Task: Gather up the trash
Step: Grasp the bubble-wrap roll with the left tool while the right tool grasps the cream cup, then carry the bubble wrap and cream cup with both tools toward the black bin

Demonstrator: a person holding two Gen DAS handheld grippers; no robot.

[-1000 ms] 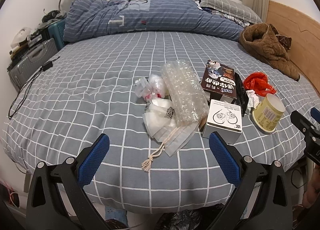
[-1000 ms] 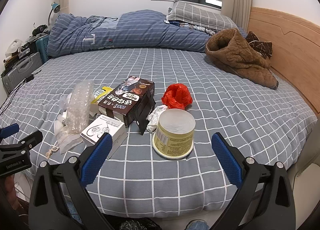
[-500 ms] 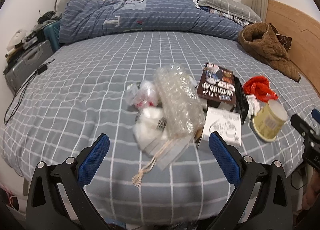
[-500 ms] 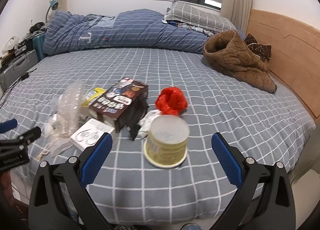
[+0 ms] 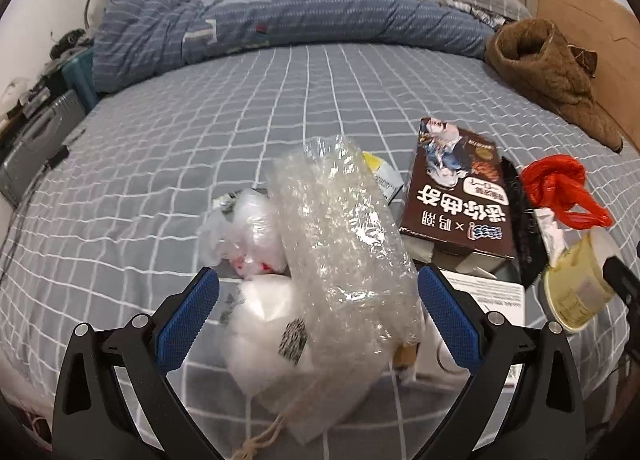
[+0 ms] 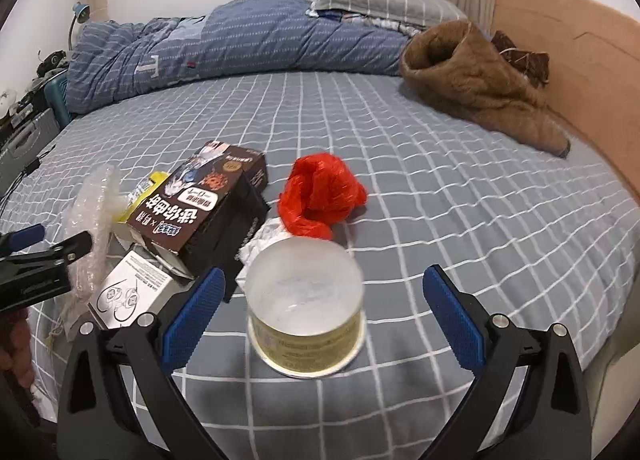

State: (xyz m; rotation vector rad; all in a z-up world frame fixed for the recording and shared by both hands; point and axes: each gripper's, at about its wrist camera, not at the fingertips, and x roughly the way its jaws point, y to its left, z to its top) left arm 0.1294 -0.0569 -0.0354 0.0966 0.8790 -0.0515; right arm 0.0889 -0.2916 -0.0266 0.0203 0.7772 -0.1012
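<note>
My left gripper [image 5: 318, 308] stands spread wide, grasping nothing, its blue pads flanking the near end of a crinkled clear bubble wrap [image 5: 340, 256] that lies on the checked bed [image 5: 160, 163] over white bags [image 5: 256, 316]; right of it lie a brown box [image 5: 456, 195] and a red bag [image 5: 564, 191]. My right gripper [image 6: 320, 300] is likewise spread and empty around a yellow cup [image 6: 306, 308] lying on the bed near its front edge. The cup's label is blurred, and a white box [image 6: 132, 294] is partly hidden behind my finger.
</note>
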